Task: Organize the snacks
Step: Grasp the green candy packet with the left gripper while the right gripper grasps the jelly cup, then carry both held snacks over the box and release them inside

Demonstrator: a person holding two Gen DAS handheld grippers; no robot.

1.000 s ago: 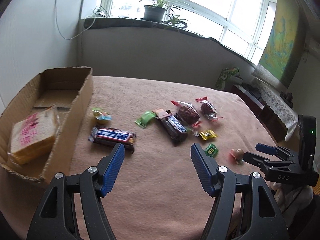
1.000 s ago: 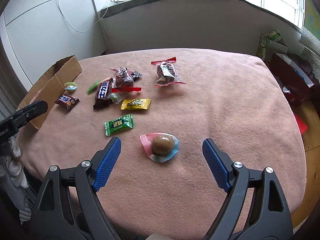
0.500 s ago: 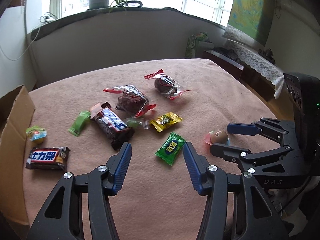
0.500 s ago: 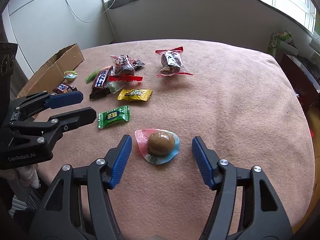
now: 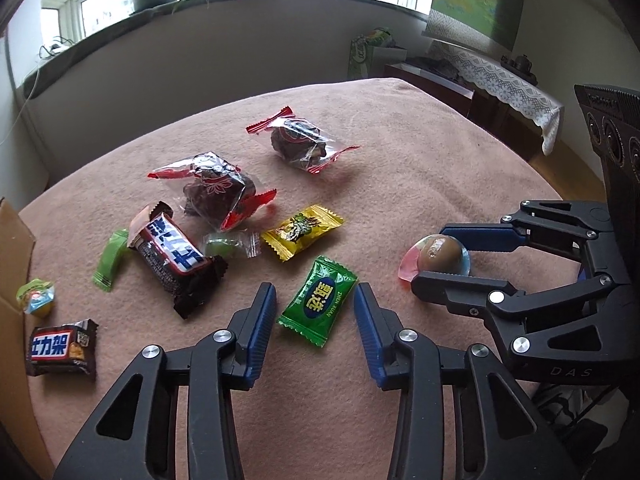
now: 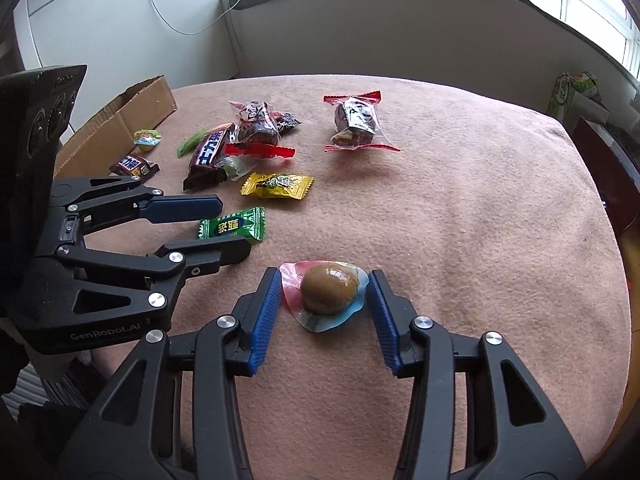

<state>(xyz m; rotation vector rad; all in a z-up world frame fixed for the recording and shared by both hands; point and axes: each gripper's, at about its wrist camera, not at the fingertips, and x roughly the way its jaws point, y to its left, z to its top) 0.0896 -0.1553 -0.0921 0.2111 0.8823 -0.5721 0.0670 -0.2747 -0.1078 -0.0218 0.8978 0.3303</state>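
The green candy sachet (image 5: 318, 301) lies on the blanket-covered worktop (image 5: 420, 168) between the fingers of the left gripper (image 5: 315, 304), whose jaws have just been closing but do not yet press it. At its 3 o'clock, the right gripper (image 6: 323, 294) brackets the brown egg pack (image 6: 326, 294), narrowing too, pads at the wrapper's edges. The step is a double pickup; next, finish both squeezes, then lift toward the cardboard box (image 6: 120, 124) at 10 o'clock.

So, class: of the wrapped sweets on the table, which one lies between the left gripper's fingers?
The green sweet. It sits between the left gripper fingers, which have just been closing; the yellow sweet lies farther off, beyond it.
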